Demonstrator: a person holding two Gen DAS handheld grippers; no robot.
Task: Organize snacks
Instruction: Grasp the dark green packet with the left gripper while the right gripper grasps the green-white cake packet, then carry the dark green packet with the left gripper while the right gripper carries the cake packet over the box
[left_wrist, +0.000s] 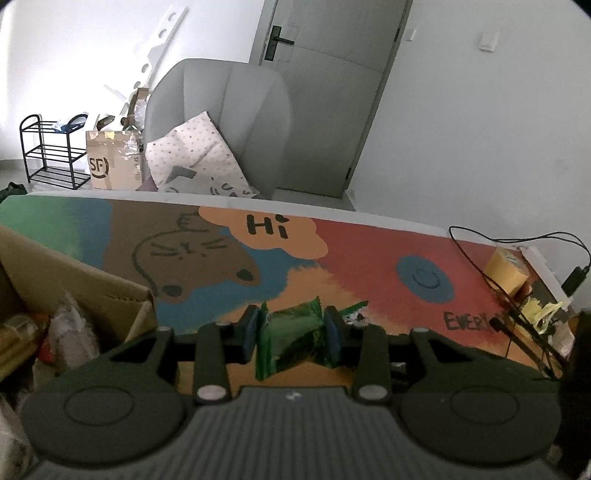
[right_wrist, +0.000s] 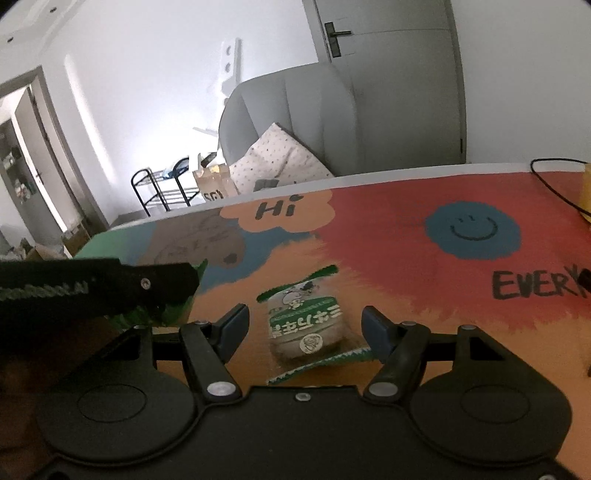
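Note:
My left gripper is shut on a crumpled green snack packet, its blue pads pressing it from both sides just above the painted table mat. Seen from the right wrist, that gripper comes in from the left, with the green packet showing beneath it. My right gripper is open low over the mat. A green-and-white snack packet lies flat on the mat between its fingers, clear of both pads. A corner of this packet peeks out behind the left gripper's right finger.
An open cardboard box holding several snack packs stands at the table's left end. A roll of yellow tape, black cables and yellow scraps sit at the right end. Behind the table are a grey armchair with a pillow and a door.

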